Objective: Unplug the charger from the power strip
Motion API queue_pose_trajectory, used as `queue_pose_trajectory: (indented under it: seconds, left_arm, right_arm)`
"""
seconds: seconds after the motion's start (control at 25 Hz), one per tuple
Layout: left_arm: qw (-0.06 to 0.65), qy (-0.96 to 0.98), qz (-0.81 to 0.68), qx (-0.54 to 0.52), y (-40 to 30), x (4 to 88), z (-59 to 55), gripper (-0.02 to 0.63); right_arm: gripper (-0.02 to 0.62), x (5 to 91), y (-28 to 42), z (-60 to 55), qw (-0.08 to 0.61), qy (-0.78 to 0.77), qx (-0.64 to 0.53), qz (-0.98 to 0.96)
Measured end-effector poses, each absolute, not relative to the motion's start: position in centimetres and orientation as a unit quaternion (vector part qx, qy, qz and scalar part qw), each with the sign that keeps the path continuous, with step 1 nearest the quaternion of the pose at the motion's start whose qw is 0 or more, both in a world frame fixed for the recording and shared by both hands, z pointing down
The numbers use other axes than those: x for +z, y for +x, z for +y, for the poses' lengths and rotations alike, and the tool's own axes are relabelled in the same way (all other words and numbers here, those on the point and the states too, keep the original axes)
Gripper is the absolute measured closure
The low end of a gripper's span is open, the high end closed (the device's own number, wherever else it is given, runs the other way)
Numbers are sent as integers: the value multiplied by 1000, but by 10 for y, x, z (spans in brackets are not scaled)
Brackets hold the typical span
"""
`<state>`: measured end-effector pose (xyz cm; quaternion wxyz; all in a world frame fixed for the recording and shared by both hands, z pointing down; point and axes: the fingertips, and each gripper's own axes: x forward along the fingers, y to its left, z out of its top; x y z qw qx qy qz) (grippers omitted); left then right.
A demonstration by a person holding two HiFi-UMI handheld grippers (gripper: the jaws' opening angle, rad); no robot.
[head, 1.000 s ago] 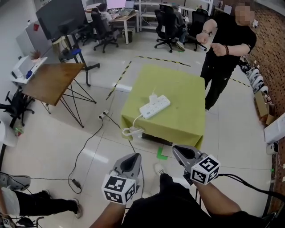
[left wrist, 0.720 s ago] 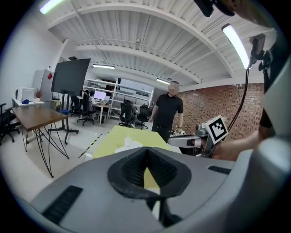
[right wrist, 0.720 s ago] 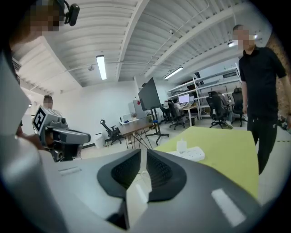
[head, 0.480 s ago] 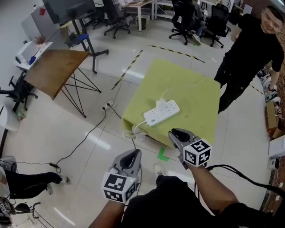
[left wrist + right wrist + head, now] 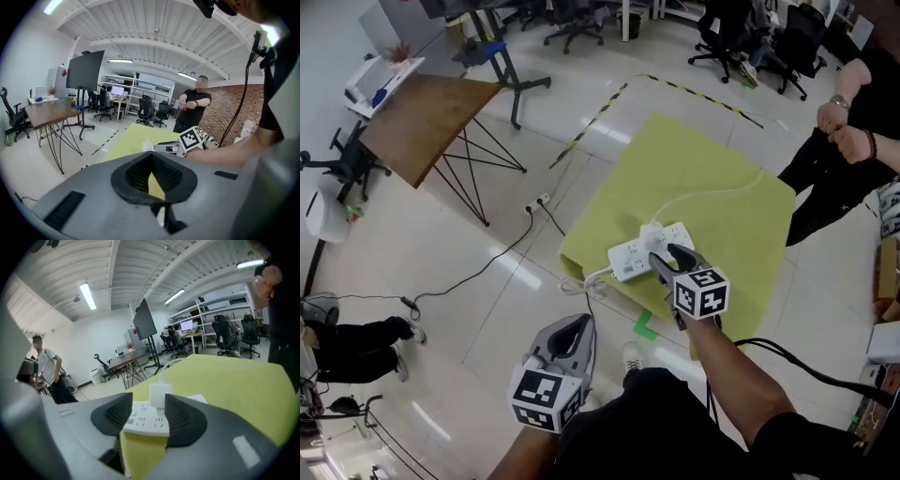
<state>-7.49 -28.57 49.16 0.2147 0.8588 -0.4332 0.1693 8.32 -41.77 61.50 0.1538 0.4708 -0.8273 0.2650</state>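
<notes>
A white power strip (image 5: 628, 255) lies near the front edge of the yellow-green table (image 5: 712, 206). A white charger (image 5: 651, 231) stands plugged into it, and its cable (image 5: 712, 192) runs off to the back right. My right gripper (image 5: 666, 255) hovers just in front of the strip. Its jaws have just been opening and touch nothing. In the right gripper view the charger (image 5: 160, 394) and strip (image 5: 147, 420) show ahead between the spread jaws of the right gripper (image 5: 147, 401). My left gripper (image 5: 575, 336) stays short of the table, tips together and empty.
A person (image 5: 853, 141) stands at the table's far right corner. A tilted wooden desk (image 5: 417, 108) stands at the left. Cables (image 5: 487, 272) trail over the floor to a plug by the table. Another person's legs (image 5: 356, 333) lie at the left edge.
My right gripper has moved forward and down to the power strip and its jaws have spread apart. My left gripper has come a little forward. The table now looks closer.
</notes>
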Motion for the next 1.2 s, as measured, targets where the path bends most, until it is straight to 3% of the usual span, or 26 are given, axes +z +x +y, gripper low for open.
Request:
queue_pose_trajectory:
  seconds: [0.16,0.32,1.2]
  left_arm:
    - [226,846,-450,174,-78,498,-296,600]
    - [233,836,-463,177,-80,505,-296,600]
    - [235,825,-487,162,-94,494,-305,600]
  right_arm:
    - [307,632,81,-452,161,482,268,-819]
    - [296,647,76,-472,179,481,267,-816]
    - [328,622,71,-473,186,462,245,-832]
